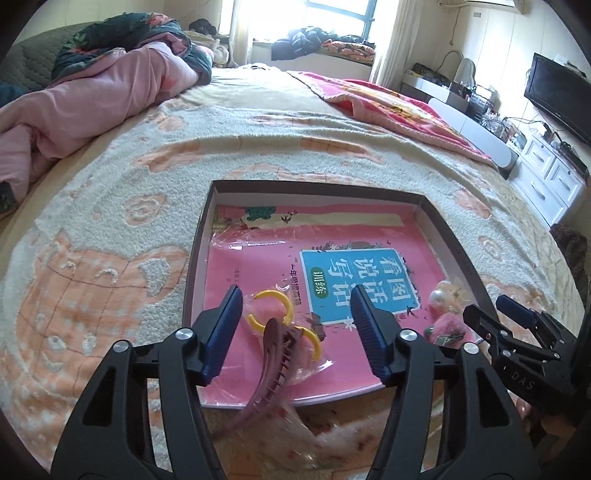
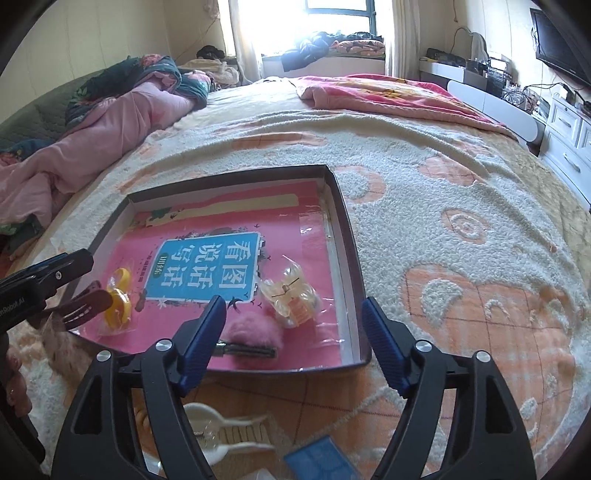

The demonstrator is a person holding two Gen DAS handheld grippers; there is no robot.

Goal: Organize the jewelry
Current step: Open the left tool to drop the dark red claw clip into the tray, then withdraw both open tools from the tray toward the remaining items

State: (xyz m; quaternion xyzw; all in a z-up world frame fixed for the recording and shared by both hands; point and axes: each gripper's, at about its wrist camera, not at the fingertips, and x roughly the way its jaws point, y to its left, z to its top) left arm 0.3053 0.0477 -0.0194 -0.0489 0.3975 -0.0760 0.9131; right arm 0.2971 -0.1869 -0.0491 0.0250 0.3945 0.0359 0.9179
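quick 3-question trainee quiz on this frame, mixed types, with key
1. True or false: the left gripper is shut on the yellow hoops.
2. The fluffy pink clip lies: A) inside the tray, B) on the blanket beside it, C) in the right gripper.
3. Fill in: the dark pink claw clip overhangs the tray's ___ edge.

Key: 1 false, both grippers are open. 2 A. 3 near.

Bright daylight from blown-out window (image 1: 332,18); soft shadows; strong fisheye bending, dark vignette at edges
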